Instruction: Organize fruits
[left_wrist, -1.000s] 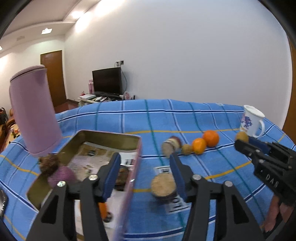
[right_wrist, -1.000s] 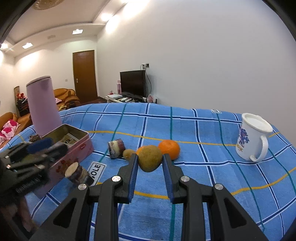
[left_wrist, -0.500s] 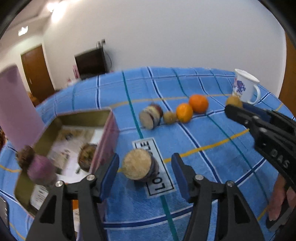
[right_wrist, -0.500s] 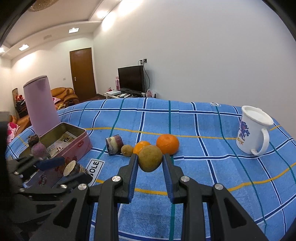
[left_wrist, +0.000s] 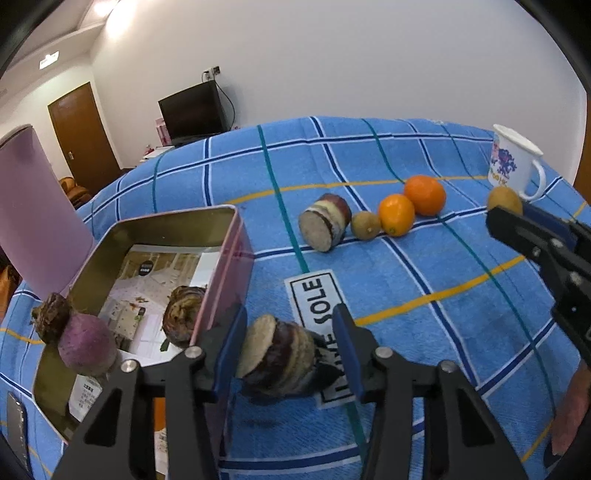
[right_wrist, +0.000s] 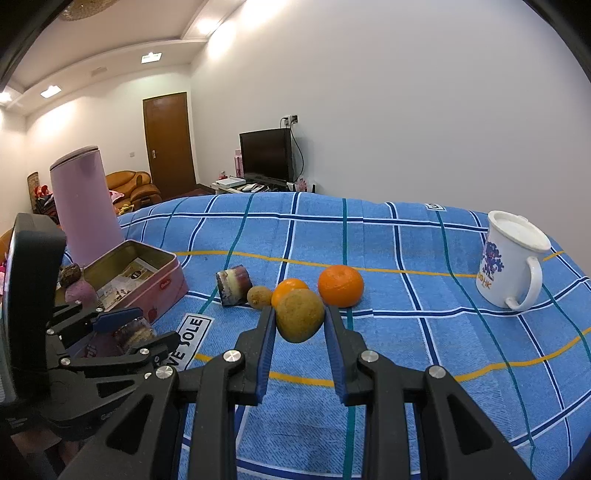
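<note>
left wrist: left hand-held gripper (left_wrist: 290, 341) jaws just closing round a cut root chunk (left_wrist: 277, 356) beside the pink tin (left_wrist: 236, 236); contact unclear.
right wrist: right hand-held gripper (right_wrist: 300, 334) clamped on a brownish fruit (right_wrist: 300, 314), above the blue checked worktop (right_wrist: 424, 332).

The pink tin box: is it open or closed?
Open. The pink tin box has no lid on; its gold inside, paper lining and a brown fruit show.

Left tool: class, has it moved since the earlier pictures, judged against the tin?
Yes. The left tool has come down and away from the tin, its jaws closing around the cut piece beside the tin's wall.
</note>
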